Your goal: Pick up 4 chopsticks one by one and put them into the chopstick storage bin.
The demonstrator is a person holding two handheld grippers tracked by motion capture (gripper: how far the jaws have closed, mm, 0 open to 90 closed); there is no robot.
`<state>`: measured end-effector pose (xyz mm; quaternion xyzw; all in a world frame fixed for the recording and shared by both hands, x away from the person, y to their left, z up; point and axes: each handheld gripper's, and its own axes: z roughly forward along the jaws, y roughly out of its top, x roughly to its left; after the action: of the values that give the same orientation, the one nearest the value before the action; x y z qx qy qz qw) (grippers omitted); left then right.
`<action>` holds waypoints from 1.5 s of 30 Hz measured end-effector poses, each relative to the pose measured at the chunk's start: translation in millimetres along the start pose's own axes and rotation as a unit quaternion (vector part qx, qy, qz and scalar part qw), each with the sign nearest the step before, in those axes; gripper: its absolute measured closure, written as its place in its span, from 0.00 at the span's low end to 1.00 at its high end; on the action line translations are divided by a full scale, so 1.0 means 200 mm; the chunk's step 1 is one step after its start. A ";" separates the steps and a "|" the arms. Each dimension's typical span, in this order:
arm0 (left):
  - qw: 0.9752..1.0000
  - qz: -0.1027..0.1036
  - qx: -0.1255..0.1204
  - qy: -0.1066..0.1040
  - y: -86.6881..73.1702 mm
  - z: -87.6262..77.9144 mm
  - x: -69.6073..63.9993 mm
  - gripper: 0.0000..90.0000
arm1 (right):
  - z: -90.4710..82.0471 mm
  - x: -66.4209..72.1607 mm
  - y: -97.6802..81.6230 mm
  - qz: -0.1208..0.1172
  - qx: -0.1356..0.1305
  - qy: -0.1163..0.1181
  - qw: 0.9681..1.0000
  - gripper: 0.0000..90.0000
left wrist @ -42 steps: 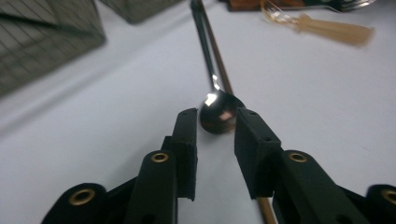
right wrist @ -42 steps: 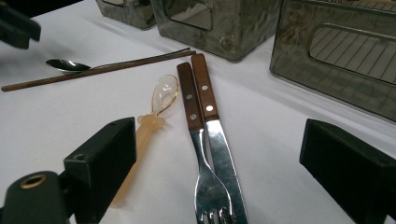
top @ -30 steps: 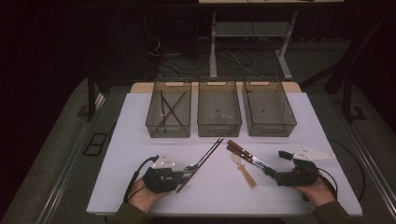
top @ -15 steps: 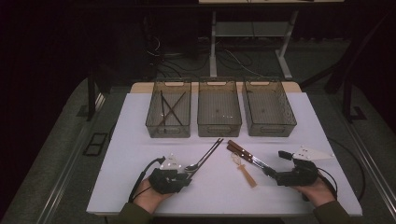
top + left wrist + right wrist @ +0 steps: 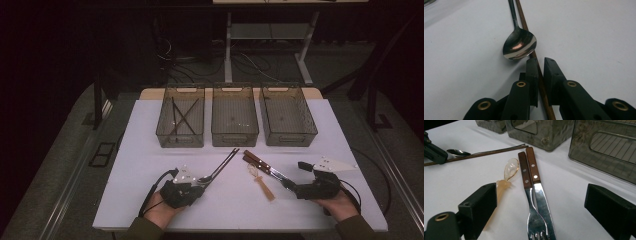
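Sorting looks barely begun: three bins [image 5: 234,134] stand beyond the cutlery, the left one [image 5: 180,135] already holding sticks. Nearer, fork [image 5: 530,202], knife [image 5: 541,197] and spoon [image 5: 519,46] wait. Left tool [image 5: 539,66] has just been closing, clenched on a chopstick [image 5: 542,90]; right tool [image 5: 544,207] gapes, released.

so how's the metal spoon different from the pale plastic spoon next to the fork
The metal spoon is dark, shiny steel with a long thin handle; the plastic spoon is translucent amber with a thicker, shaped handle. The metal spoon lies against a brown chopstick at the left gripper; the plastic spoon lies beside the wood-handled fork. Both lie flat on the white table.
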<state>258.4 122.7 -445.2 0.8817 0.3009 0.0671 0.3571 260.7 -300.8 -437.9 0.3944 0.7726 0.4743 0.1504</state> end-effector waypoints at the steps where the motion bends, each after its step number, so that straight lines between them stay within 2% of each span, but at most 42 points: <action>1: 1.000 -0.001 0.000 0.001 0.00 0.00 0.00 0.92 | 0.00 0.00 0.00 0.000 0.000 0.000 1.000 0.12; 11: 1.000 -0.010 0.001 0.007 0.00 0.00 -0.01 0.94 | 0.00 0.00 0.00 0.001 0.000 0.000 1.000 0.12; 15: 1.000 -0.011 0.001 0.019 0.01 0.00 -0.02 0.94 | 0.00 0.00 0.00 0.000 -0.001 -0.001 1.000 0.12; 25: 0.999 -0.023 -0.018 0.015 0.01 -0.06 -0.03 0.94 | 0.00 0.00 0.00 0.000 -0.002 -0.001 1.000 0.12; 30: 0.999 -0.039 -0.034 0.016 0.01 -0.10 -0.02 0.94 | 0.00 0.00 0.00 0.000 -0.003 -0.001 1.000 0.12; 31: 0.999 -0.035 -0.035 0.015 0.01 -0.11 -0.02 0.94 | 0.00 0.00 0.00 0.001 -0.003 -0.001 1.000 0.12; 45: 0.997 -0.045 -0.057 0.013 0.01 -0.17 0.02 0.94 | 0.00 0.00 0.00 0.001 -0.002 0.000 1.000 0.12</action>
<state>251.4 143.5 -418.8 0.8445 0.3403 0.0796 0.4058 260.5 -301.7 -437.2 0.3949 0.7711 0.4760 0.1512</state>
